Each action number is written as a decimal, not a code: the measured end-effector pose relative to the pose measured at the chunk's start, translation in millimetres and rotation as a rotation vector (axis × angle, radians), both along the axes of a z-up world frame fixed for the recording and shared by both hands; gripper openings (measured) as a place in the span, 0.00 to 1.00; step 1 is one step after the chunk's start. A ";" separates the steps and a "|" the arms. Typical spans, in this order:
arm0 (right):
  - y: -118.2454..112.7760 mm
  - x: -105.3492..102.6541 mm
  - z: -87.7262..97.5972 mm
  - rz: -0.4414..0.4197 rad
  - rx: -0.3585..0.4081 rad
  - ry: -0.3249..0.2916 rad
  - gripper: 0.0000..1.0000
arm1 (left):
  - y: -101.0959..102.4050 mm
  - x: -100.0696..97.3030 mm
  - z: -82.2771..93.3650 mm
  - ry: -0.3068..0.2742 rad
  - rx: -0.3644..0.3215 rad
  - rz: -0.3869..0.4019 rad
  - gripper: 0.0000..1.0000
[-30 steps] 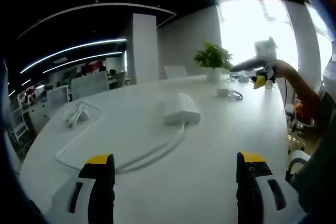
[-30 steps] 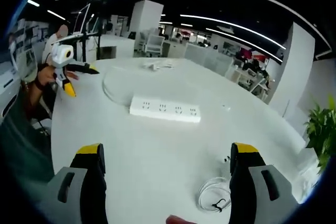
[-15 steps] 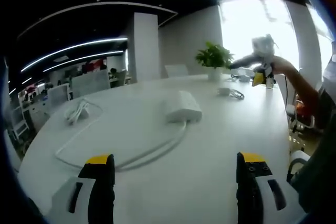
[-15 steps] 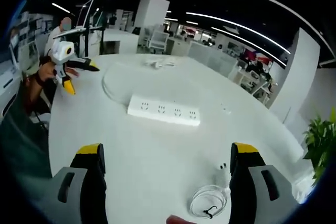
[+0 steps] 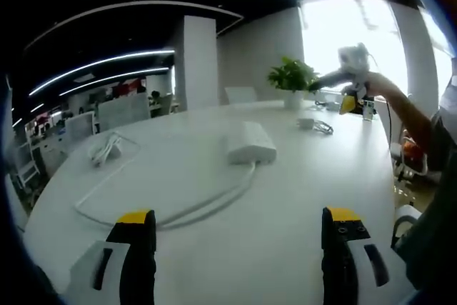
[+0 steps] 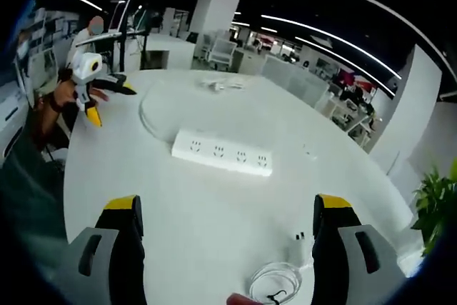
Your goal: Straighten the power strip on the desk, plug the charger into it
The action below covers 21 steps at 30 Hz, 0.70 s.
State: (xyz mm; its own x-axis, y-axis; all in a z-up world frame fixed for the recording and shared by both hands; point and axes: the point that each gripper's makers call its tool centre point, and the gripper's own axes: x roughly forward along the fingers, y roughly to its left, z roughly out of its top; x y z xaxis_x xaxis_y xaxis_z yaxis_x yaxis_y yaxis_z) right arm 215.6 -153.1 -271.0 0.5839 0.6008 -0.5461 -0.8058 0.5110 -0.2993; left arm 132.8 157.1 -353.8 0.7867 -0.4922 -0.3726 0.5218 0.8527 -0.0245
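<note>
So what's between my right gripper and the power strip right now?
In the right gripper view, only bare white desk lies between the open right gripper and the power strip. The charger and its coiled cable sit off to the side by one jaw.

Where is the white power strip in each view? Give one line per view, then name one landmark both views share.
Left gripper view: the power strip lies end-on, just right of centre, its cable looping back toward the camera.
Right gripper view: the power strip lies broadside at centre, sockets up, between the jaws and the far desk edge.
Shared landmark: the potted plant, at the far right edge in the right gripper view.
</note>
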 end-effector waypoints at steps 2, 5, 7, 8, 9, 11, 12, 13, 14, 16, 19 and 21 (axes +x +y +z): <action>0.8 1.9 -3.6 0.007 -0.014 0.005 1.00 | 0.6 0.0 -0.9 0.001 0.000 0.001 0.99; 0.8 4.0 -6.9 0.012 -0.034 0.013 1.00 | 2.1 0.4 -1.8 0.002 -0.002 0.004 0.99; 1.0 4.6 -7.0 0.016 -0.046 0.014 1.00 | 2.8 0.4 -2.7 0.004 -0.003 0.005 0.99; 1.2 5.3 -6.2 0.018 -0.048 0.014 1.00 | 2.9 0.4 -2.9 0.004 -0.003 0.005 0.99; 1.6 6.2 -5.2 0.021 -0.048 0.013 1.00 | 3.1 0.4 -3.1 0.004 -0.004 0.005 0.99; 2.6 7.4 -3.9 0.025 -0.050 0.012 1.00 | 3.4 0.3 -3.8 0.005 -0.004 0.005 0.99; 3.2 7.7 -3.5 0.031 -0.053 0.009 1.00 | 3.6 0.4 -3.9 0.005 -0.004 0.005 0.99; 4.0 8.2 -3.1 0.039 -0.057 0.009 1.00 | 3.7 0.5 -3.9 0.004 -0.006 0.006 0.99; 4.2 8.7 -2.9 0.041 -0.059 0.009 1.00 | 3.7 0.5 -3.8 0.004 -0.008 0.006 0.99; 4.8 9.9 -2.8 0.048 -0.069 0.010 1.00 | 4.0 0.9 -4.0 0.003 -0.010 0.008 0.99; 5.5 11.7 -2.7 0.053 -0.081 0.011 1.00 | 4.1 1.5 -4.8 0.004 -0.011 0.009 0.99; 6.4 12.5 -2.4 0.059 -0.089 0.009 1.00 | 3.6 1.9 -5.1 0.004 -0.013 0.007 0.99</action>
